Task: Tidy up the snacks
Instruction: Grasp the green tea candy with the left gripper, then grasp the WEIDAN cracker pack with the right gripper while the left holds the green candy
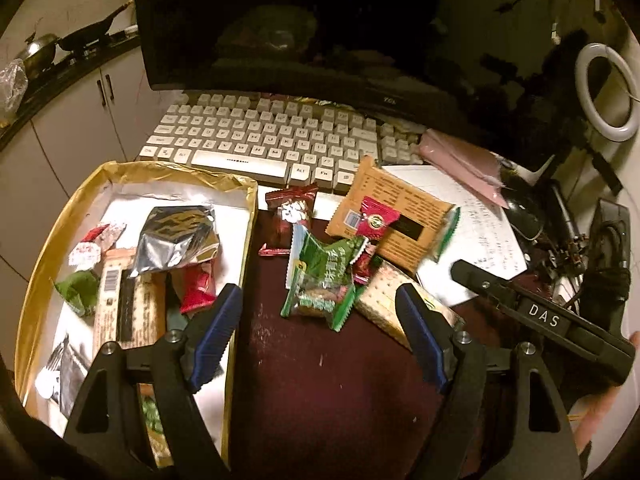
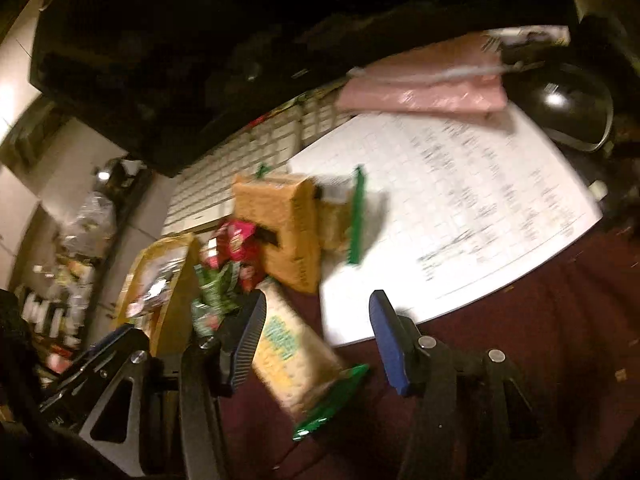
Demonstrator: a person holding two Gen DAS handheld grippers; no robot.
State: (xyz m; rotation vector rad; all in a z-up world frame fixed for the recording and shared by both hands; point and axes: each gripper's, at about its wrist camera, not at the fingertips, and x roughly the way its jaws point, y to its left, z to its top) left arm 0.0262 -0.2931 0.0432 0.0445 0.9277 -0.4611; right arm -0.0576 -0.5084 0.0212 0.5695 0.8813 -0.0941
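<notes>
A gold-rimmed box (image 1: 244, 240) at left holds several snack packets, among them a silver pouch (image 1: 176, 236). Loose snacks lie on the dark red desk: a green packet (image 1: 324, 280), a cracker pack (image 1: 384, 300), a brown biscuit pack (image 1: 396, 216), a small red candy (image 1: 376, 220) and a dark red packet (image 1: 290, 212). My left gripper (image 1: 320, 328) is open and empty, low above the desk, between the box and the pile. My right gripper (image 2: 316, 340) is open over the cracker pack (image 2: 288, 356), not touching it. The brown pack (image 2: 288, 228) lies beyond.
A white keyboard (image 1: 260, 136) and a dark monitor (image 1: 300, 24) stand behind the snacks. A printed paper sheet (image 2: 460, 200), a pink pouch (image 2: 424, 88) and a black mouse (image 2: 568, 104) lie to the right. A ring light (image 1: 606, 92) and cables sit far right.
</notes>
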